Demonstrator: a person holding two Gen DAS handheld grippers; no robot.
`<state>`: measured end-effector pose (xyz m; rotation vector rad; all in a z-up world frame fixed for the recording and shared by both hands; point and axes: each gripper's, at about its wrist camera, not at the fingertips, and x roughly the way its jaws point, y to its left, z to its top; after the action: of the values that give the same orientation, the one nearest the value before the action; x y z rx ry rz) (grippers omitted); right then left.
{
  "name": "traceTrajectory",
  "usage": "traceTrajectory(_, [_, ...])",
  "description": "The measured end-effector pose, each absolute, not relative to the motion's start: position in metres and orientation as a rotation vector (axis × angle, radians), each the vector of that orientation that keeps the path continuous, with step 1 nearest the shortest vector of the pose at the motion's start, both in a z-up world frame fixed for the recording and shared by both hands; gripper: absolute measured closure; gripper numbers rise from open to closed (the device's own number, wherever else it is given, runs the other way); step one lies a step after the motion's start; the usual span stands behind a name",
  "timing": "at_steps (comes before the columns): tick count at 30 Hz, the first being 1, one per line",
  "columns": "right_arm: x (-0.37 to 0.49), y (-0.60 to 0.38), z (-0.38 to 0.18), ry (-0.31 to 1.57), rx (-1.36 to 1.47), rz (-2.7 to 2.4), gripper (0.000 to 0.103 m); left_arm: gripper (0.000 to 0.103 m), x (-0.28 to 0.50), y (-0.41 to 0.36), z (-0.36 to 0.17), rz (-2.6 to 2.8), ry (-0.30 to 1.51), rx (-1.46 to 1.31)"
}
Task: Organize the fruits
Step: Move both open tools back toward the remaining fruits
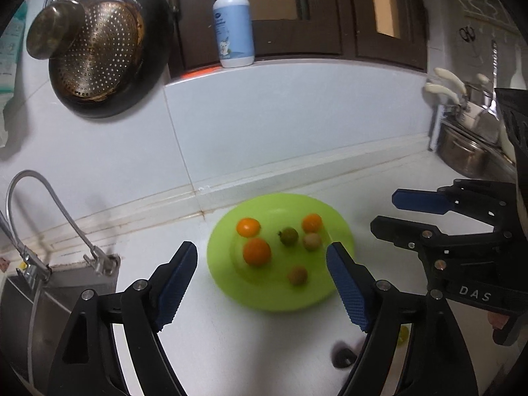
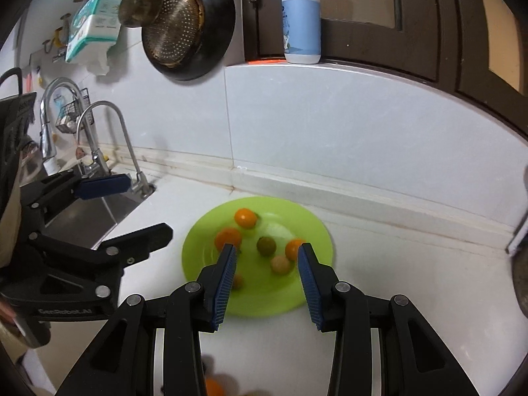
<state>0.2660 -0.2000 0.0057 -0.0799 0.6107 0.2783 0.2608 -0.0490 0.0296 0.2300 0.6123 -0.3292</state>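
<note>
A lime-green plate (image 1: 280, 302) (image 2: 264, 307) sits on the white counter near the back wall. It holds several small fruits: three orange ones (image 1: 256, 251), a green one (image 1: 288, 236) (image 2: 266, 245) and two tan ones (image 1: 297, 275). My left gripper (image 1: 260, 247) hovers in front of the plate, open, with nothing between its blue pads. My right gripper (image 2: 267, 247) is also open and empty, with a narrower gap, and points at the plate from the right side. Another orange fruit (image 2: 213, 387) lies on the counter beneath the right gripper.
A steel sink (image 1: 49, 297) with a curved faucet (image 1: 49, 198) lies left of the plate. A black pan with a strainer (image 1: 105, 49) hangs on the wall, and a soap bottle (image 1: 234, 23) stands on the ledge. A steel pot (image 1: 462, 155) stands at right.
</note>
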Motion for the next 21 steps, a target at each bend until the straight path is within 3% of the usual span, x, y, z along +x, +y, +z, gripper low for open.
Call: traceTrajectory(21, [0.175, -0.214, -0.049, 0.791, -0.078, 0.28, 0.063, 0.022, 0.168, -0.068, -0.019, -0.37, 0.712, 0.302])
